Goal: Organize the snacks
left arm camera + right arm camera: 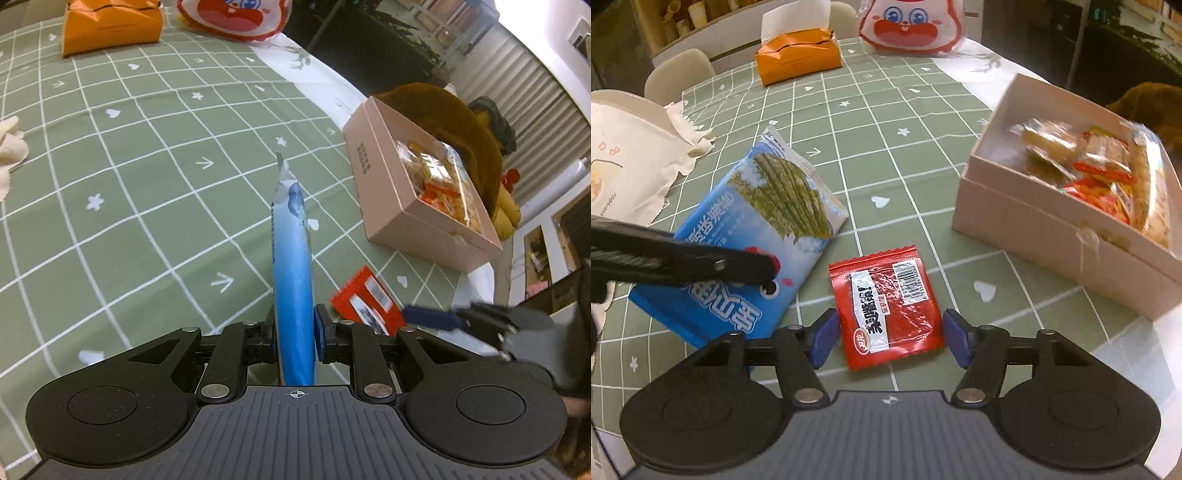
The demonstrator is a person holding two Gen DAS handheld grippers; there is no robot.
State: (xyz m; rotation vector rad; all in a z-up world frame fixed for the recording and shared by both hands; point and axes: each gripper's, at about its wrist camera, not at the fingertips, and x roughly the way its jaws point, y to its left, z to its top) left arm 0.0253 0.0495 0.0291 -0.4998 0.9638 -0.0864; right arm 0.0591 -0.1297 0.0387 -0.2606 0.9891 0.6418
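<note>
A green checked table [894, 110] carries everything. At its right edge stands a pink box [1052, 236], open and already partly filled with wrapped snacks, so some sorting looks done. At the far edge sit an orange tissue pack [798, 59] and a rabbit-faced bag [910, 26], both apart from the work; whether they belong to the task is unclear. Nearer, toward the left side, the blue packet [750, 236] is tilted up off the cloth, pinched at its near end by the left gripper [295, 332], whose pads are clamped on it; in the left wrist view the packet shows edge-on, pointing away across the table. The red sachet [886, 306] lies flat near the front edge, well short of the box. The right gripper [890, 332] hovers over it with its jaws parted, one each side of the sachet and not pressing on it. Both these snacks are yet to go into the box.
</note>
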